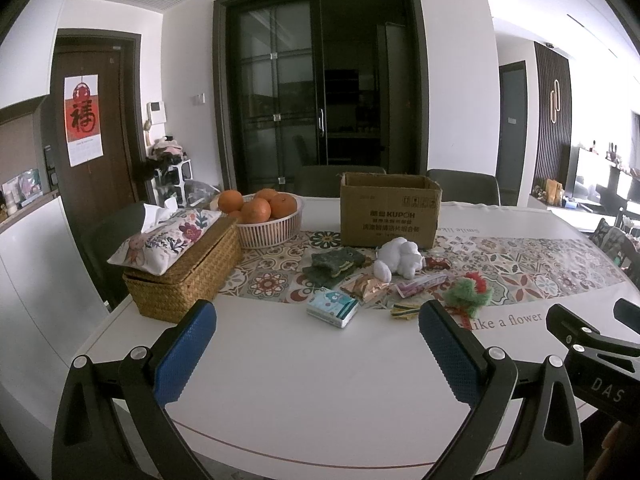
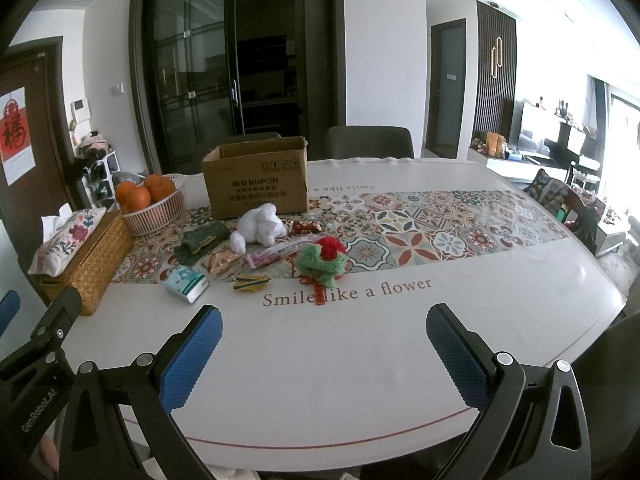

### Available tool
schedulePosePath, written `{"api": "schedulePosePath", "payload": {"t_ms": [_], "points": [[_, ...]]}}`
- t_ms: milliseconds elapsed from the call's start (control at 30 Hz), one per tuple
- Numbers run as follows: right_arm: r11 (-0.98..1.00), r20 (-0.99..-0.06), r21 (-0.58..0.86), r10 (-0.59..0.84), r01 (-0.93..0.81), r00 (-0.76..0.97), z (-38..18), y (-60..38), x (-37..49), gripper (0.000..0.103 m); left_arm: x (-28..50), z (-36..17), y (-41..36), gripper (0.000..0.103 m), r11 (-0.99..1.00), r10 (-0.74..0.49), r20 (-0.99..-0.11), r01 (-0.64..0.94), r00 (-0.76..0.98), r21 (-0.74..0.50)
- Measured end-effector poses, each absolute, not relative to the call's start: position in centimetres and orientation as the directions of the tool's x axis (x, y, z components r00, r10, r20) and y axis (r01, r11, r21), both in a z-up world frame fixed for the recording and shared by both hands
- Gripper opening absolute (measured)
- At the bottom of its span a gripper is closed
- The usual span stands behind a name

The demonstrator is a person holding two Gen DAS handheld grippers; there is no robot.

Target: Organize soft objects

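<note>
A white plush toy (image 1: 398, 258) (image 2: 260, 226), a dark green plush (image 1: 334, 266) (image 2: 200, 242) and a green-and-red fuzzy toy (image 1: 468, 294) (image 2: 324, 260) lie on the patterned runner in front of an open cardboard box (image 1: 388, 210) (image 2: 256, 176). A tissue pack (image 1: 332, 307) (image 2: 186, 282) and several snack wrappers (image 1: 364, 287) (image 2: 222, 260) lie among them. My left gripper (image 1: 316, 320) is open and empty above the near table edge. My right gripper (image 2: 324, 326) is open and empty, to the right of the left one.
A wicker box (image 1: 188, 276) (image 2: 90, 258) with a floral tissue cover (image 1: 164, 240) stands at the left. A white basket of oranges (image 1: 272, 224) (image 2: 154, 208) stands behind it. Chairs (image 2: 368, 142) stand at the table's far side.
</note>
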State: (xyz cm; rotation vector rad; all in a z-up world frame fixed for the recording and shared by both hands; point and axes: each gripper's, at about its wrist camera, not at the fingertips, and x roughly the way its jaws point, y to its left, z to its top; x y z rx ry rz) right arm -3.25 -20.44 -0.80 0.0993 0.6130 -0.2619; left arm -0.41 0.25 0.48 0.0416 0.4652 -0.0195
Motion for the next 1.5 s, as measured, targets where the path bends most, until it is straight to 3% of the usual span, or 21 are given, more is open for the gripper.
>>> {"api": "schedulePosePath", "payload": {"t_ms": [800,1067,1500], "points": [[0.966,-0.601,0.02,-0.195,0.259,0.775,-2.1,-20.0,-1.9,0.103,0.2,-0.3,0.3,0.103,0.999,0.001,-0.467,0.023,0.884,0.045],[0.976,-0.634,0.023,-0.152,0.215,0.758,-3.9,-19.0,0.9,0.103,2.6,-2.2,1.1,0.103,0.994,0.015,-0.504,0.039,0.864,0.097],[0.992,-0.681,0.024,-0.077,0.126,0.729,-7.0,-15.4,7.5,0.103,9.3,-6.4,2.9,0.103,0.976,-0.079,-0.601,0.186,0.795,0.116]]}}
